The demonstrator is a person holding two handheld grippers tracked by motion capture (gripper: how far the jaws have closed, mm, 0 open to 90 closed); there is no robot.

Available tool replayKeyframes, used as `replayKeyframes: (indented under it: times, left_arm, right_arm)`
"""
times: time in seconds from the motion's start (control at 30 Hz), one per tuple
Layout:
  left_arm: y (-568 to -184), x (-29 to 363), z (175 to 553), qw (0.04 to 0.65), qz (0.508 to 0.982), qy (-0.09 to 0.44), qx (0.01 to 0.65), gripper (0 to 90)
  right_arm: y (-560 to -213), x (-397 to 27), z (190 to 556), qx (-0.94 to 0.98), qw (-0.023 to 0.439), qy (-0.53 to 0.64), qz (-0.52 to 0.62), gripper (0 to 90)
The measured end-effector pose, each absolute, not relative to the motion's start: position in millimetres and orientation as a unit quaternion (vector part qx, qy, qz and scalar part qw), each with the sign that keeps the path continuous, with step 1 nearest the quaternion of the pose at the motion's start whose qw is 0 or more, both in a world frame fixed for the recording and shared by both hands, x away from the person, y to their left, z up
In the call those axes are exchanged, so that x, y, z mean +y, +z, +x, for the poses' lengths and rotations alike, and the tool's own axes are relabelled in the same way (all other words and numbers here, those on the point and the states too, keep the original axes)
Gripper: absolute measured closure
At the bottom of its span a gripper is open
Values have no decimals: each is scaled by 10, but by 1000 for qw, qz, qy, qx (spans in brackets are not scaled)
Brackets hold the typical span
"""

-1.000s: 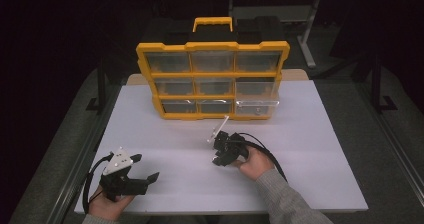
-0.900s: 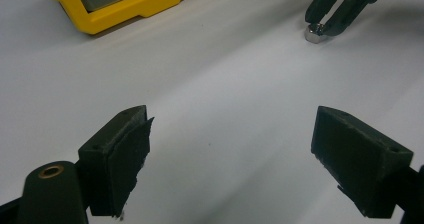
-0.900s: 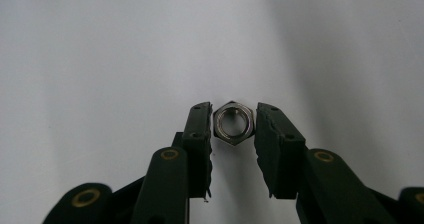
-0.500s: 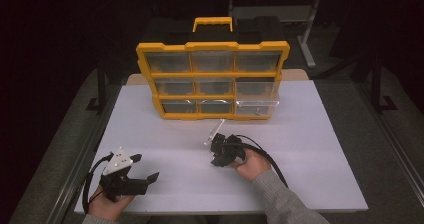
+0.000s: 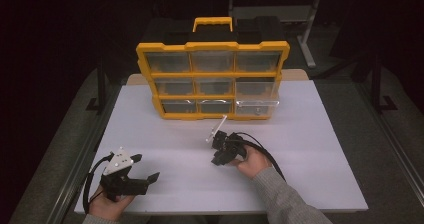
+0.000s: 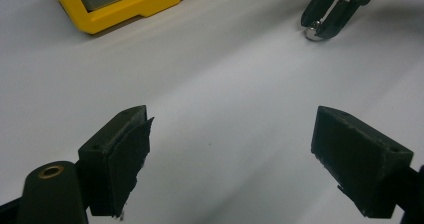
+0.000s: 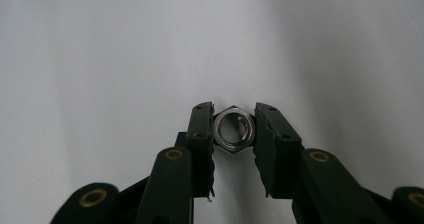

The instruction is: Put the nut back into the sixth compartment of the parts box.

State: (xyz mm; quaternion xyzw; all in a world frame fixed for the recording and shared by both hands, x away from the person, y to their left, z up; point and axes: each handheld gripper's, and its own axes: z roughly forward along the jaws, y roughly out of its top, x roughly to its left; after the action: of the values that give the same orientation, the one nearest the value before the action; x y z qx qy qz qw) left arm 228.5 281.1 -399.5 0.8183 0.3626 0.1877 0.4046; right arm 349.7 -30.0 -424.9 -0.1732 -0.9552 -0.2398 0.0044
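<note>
Right gripper [image 7: 234, 134] jaws have just been closing and are now clamped on one steel nut [image 7: 233, 130], held mid-table on the white table [image 5: 310, 149]. Grip is narrow; the nut could be flicked out when lifted. Left gripper [image 6: 235, 149], near left, is held wide open, empty. One yellow organizer [image 5: 212, 66] stands far, nine drawers counted.

We're looking at one small hex nut [image 7: 233, 129]: bright silver metal, six-sided, round bore showing through the middle. It's lying flat on the white table top [image 7: 100, 59], bore facing up. It's sitting squeezed between the two black pads, one flat against each opposite side. In the left gripper view we're seeing it as a small shiny spot [image 6: 312, 32] on the white surface, well away from the yellow organizer [image 6: 125, 4]. Thread detail inside the bore is too fine to tell.
</note>
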Motion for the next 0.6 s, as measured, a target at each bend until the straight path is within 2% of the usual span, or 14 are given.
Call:
replayKeyframes:
  times: [0.6]
  left_arm:
    - [-3987,2820,2283,406,818,190,362,152]
  right_arm:
    - [-3639,-588,3551,-944,14,-278,-177,690]
